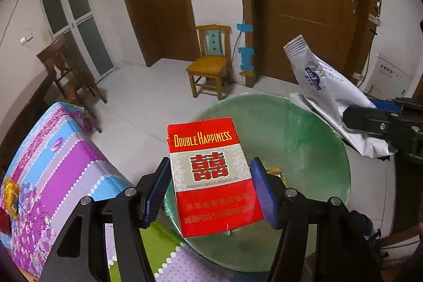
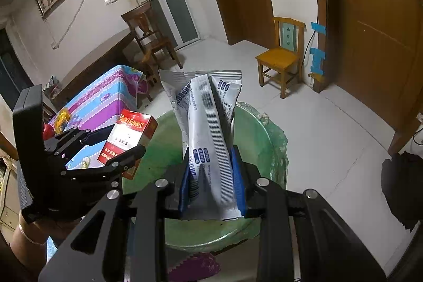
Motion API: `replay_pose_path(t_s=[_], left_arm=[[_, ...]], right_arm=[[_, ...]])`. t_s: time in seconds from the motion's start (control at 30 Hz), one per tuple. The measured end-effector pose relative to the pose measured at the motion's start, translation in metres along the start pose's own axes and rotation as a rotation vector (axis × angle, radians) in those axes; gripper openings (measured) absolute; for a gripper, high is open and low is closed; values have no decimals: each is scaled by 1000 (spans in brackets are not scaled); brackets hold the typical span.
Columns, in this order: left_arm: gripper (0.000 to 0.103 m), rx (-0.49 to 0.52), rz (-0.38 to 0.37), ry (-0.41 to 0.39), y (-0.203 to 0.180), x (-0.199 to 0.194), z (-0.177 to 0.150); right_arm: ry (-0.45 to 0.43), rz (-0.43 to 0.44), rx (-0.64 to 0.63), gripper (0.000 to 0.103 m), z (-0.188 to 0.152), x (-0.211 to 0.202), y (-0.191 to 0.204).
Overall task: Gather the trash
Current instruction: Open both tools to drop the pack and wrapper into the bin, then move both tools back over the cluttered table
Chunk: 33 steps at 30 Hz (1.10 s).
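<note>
Both claws are loaded: the left gripper (image 1: pixel 210 189) pinches a red cigarette pack (image 1: pixel 211 176) between its blue pads, and the right gripper (image 2: pixel 212 183) clamps a crumpled silver wrapper (image 2: pixel 208 139). Each piece hangs over the green-lined bin (image 2: pixel 267 139) beside the patterned table (image 1: pixel 60 165). This looks like the drop step; next, both need to spread their fingers above the opening.

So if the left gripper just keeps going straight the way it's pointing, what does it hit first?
Probably the green-lined bin: the left gripper, shut on the cigarette pack, points over its open mouth. Depth is unclear.
</note>
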State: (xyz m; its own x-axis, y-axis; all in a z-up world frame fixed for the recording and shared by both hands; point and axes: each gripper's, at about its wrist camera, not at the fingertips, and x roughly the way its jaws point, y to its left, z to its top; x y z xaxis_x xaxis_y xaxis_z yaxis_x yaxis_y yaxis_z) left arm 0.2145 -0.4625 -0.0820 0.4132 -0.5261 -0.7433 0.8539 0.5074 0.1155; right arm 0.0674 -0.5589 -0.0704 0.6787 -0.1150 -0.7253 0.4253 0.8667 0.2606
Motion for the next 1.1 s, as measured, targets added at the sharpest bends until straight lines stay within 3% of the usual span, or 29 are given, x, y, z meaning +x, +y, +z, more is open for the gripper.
replay_pose_path(t_s=[0.2,0.27,0.47,0.77,1.1], left_arm=[[64,36,-15,-17,0,1,2],[70,29,10,-5,2,3,3],[72,-16,22,-6,18,1,2],[72,-51,64,-53,7,-19,-9],[80,-82,192,-105,11,-52,-37]], right_arm=[[-7,-4,-10,30,8,7,2],[-14,-12,-1,48,10,8,0],[-12,-2,-5,47,8,12,1],[-41,-4,-9,48,2,0,0],[-161,1,-49,48,-17,-19,26]])
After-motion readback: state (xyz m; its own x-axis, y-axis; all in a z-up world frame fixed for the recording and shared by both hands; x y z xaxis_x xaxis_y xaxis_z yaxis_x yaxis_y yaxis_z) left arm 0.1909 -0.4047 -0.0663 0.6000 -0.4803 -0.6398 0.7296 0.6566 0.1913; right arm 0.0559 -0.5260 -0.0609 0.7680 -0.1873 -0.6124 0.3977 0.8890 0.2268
